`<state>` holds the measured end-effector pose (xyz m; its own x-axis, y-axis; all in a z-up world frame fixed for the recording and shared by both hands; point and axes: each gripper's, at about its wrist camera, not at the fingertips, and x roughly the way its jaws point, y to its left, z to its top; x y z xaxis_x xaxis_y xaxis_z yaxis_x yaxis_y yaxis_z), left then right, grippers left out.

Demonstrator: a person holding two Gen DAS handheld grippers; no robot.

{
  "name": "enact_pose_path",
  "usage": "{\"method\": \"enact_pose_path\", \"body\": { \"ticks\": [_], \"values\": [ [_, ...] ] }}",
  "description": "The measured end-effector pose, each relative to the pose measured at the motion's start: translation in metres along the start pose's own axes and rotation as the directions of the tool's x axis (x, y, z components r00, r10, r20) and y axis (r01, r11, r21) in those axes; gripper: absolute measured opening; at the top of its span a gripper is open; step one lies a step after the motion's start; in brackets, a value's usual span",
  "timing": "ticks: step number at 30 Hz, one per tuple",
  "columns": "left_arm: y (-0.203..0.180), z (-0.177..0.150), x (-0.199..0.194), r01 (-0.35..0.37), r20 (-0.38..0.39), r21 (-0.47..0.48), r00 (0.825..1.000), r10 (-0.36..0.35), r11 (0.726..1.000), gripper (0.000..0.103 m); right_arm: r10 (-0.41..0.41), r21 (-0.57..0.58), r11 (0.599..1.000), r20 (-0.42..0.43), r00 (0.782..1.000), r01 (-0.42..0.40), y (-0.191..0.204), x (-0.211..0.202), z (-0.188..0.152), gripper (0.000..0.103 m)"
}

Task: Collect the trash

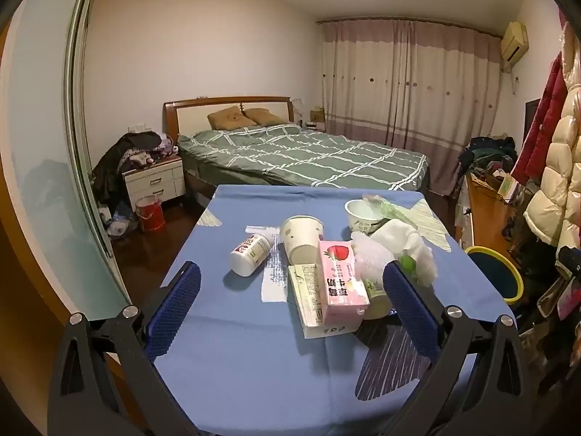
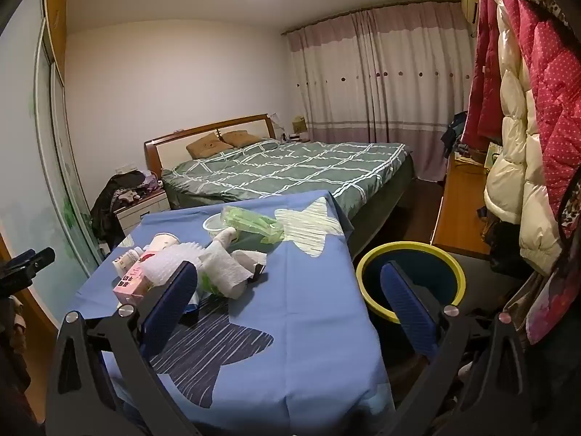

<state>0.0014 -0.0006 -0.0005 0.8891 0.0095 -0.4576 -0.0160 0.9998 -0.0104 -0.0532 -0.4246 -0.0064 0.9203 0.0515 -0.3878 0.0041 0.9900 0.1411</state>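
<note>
On the table: a blue cloth (image 1: 236, 327) carries a heap of litter, none of it picked up yet.
Landmark: pink milk carton (image 1: 341, 283), lying flat at the near edge of the heap.
Carton's long axis: runs roughly away from the left gripper, tilted slightly, with one short end facing it.
Left gripper (image 1: 290, 301): jaws spread wide, holding nothing; the carton lies straight ahead, between the two blue pads but not touching them.
Right gripper (image 2: 290, 301): also spread wide and empty; the carton (image 2: 132, 283) sits off to its left, beyond its left pad.
Nearer hand: the left, by my judgement, since the carton lies directly in its line.
Beside the carton: a white bottle (image 1: 250, 254) on its side to the left, a paper cup (image 1: 301, 241) tipped over behind, crumpled tissue (image 1: 406, 250) to the right.
Bin (image 2: 410, 279): yellow-rimmed, on the floor just past the table's right edge, well right of the carton.
</note>
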Motion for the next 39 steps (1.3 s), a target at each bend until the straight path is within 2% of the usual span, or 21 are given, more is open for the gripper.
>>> {"method": "enact_pose_path", "body": {
  "ticks": [5, 10, 20, 39],
  "values": [
    [-0.011, -0.008, -0.008, -0.014, 0.042, 0.026, 0.999, 0.013, 1.000, 0.099, -0.003, 0.006, 1.000, -0.007, 1.000, 0.003, -0.004, -0.001, 0.003, 0.097],
    [-0.004, -0.005, -0.004, -0.003, 0.038, -0.002, 0.999, 0.003, 1.000, 0.099, -0.004, 0.014, 1.000, -0.011, 1.000, 0.004, -0.003, 0.003, -0.004, 0.097],
    [-0.008, -0.001, 0.002, 0.019, 0.020, 0.009, 1.000, -0.019, 1.000, 0.099, 0.001, 0.031, 1.000, -0.036, 0.999, 0.000, -0.009, 0.010, -0.001, 0.097],
    [-0.012, -0.002, 0.005, 0.020, 0.019, 0.014, 1.000, -0.021, 1.000, 0.099, -0.001, 0.044, 0.999, -0.056, 0.998, 0.003, -0.010, 0.020, -0.004, 0.097]
  ]
}}
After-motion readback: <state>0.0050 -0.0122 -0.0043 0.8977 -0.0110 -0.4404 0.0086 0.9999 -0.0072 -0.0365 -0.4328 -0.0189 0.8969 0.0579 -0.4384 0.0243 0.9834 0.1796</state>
